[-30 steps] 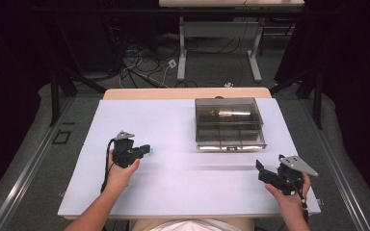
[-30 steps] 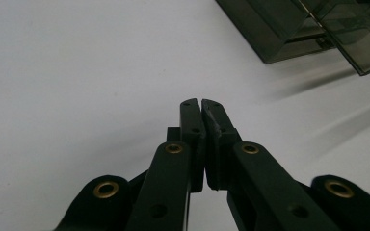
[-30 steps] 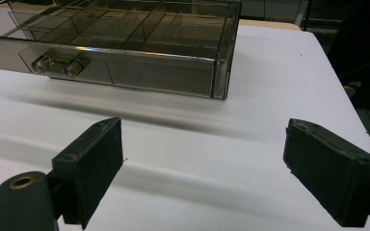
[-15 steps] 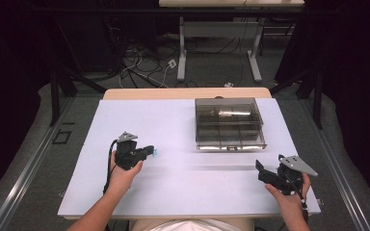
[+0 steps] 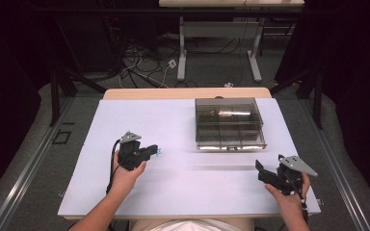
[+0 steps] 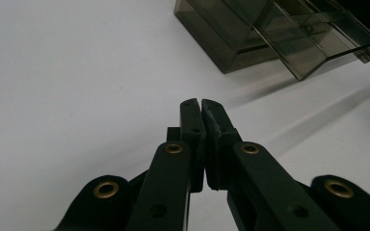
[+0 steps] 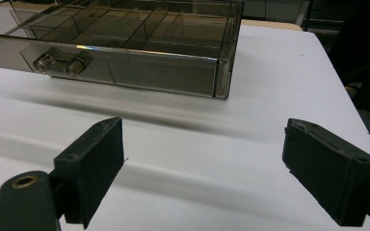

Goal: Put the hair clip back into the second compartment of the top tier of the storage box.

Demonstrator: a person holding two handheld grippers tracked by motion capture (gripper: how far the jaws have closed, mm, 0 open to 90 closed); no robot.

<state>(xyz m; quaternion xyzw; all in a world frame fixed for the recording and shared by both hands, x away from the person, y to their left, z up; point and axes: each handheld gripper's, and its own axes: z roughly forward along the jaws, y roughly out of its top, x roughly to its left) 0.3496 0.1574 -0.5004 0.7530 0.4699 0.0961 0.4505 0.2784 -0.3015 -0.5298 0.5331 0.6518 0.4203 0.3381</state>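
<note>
A smoky clear plastic compartment box (image 5: pixel 230 143) stands on the white table (image 5: pixel 149 120), right of centre toward the back, with a small latch on its front wall. Something pale lies in a rear compartment, too dim to identify. My left gripper (image 5: pixel 155 151) rests low over the table's left-centre, jaws shut with nothing seen between them (image 6: pixel 201 103); the box (image 6: pixel 250 33) is ahead and to its right. My right gripper (image 5: pixel 261 172) is near the front right corner, open and holding nothing (image 7: pixel 204 144), pointing at the box's front wall (image 7: pixel 164 72).
A wooden strip (image 5: pixel 183 93) borders the table's far edge. Beyond it are cables on the floor (image 5: pixel 135 67) and another desk's white legs (image 5: pixel 255 53). The table's right edge (image 7: pixel 337 72) is close beside my right gripper.
My left gripper has drifted slightly to the right and toward the person. The right gripper and the box have stayed put.
</note>
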